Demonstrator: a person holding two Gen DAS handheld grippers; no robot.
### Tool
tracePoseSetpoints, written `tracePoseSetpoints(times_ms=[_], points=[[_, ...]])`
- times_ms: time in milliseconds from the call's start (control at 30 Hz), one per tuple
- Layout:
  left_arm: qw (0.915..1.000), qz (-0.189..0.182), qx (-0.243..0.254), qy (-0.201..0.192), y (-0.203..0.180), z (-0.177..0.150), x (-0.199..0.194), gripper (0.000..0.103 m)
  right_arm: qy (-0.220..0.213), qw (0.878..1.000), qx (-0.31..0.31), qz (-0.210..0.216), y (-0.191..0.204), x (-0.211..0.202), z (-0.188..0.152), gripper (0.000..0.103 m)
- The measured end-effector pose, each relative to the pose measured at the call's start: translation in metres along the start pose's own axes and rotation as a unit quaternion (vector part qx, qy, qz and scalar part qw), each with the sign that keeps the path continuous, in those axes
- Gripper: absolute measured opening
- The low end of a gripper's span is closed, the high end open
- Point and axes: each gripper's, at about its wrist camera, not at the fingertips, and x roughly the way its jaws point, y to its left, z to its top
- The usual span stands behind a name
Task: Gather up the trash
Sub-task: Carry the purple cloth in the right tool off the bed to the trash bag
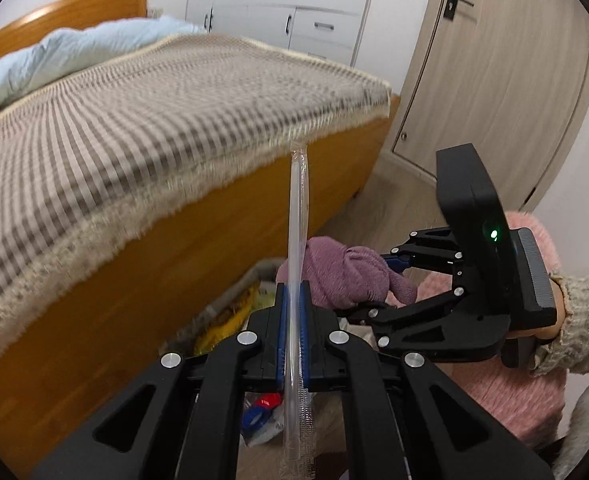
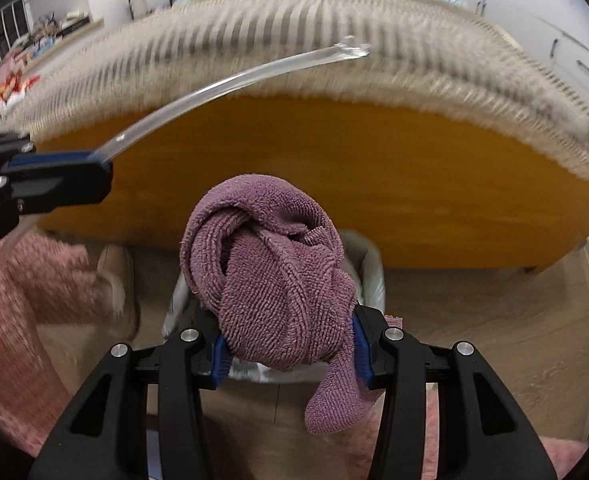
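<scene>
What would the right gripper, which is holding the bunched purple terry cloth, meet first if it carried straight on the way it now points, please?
Most likely the lined waste bin on the floor: the right gripper points steeply down at it, with the purple cloth leading. Depth is unclear, since the cloth hides most of the bin.

2 hand-held grippers (image 1: 293,304) (image 2: 290,354), 1 wrapped straw (image 1: 296,216), 1 purple cloth (image 2: 270,276), 1 bin (image 2: 372,276).

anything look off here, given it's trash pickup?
Yes: the right gripper is clamped on a bunched purple cloth, which looks like a towel, not trash. It hangs over the lined bin.
</scene>
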Motion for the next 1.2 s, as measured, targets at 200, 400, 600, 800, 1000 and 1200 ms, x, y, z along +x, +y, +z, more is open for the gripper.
tracePoseSetpoints(times_ms=[200, 400, 600, 800, 1000, 1200], points=[[0.999, -0.001, -0.015, 0.043, 0.01, -0.022, 0.042, 0.003, 0.057, 0.998, -0.002, -0.003, -0.009, 0.044, -0.009, 0.046], [0.9947, -0.002, -0.015, 0.102, 0.024, -0.036, 0.094, 0.003, 0.105, 0.994, 0.011, -0.018, -0.018, 0.074, -0.015, 0.046], [0.9878, 0.01, -0.008, 0.155, 0.037, -0.045, 0.142, 0.003, 0.145, 0.988, 0.045, -0.035, -0.033, 0.095, -0.019, 0.046], [0.9858, 0.009, -0.006, 0.167, 0.037, -0.043, 0.165, 0.005, 0.148, 0.986, 0.062, -0.04, -0.042, 0.097, -0.022, 0.046], [0.9878, 0.013, -0.019, 0.154, 0.042, -0.034, 0.155, 0.051, 0.151, 0.984, 0.084, -0.046, -0.046, 0.103, -0.026, 0.046], [0.989, 0.005, -0.045, 0.14, 0.052, -0.03, 0.14, 0.065, 0.154, 0.983, 0.09, -0.044, -0.049, 0.106, -0.023, 0.047]])
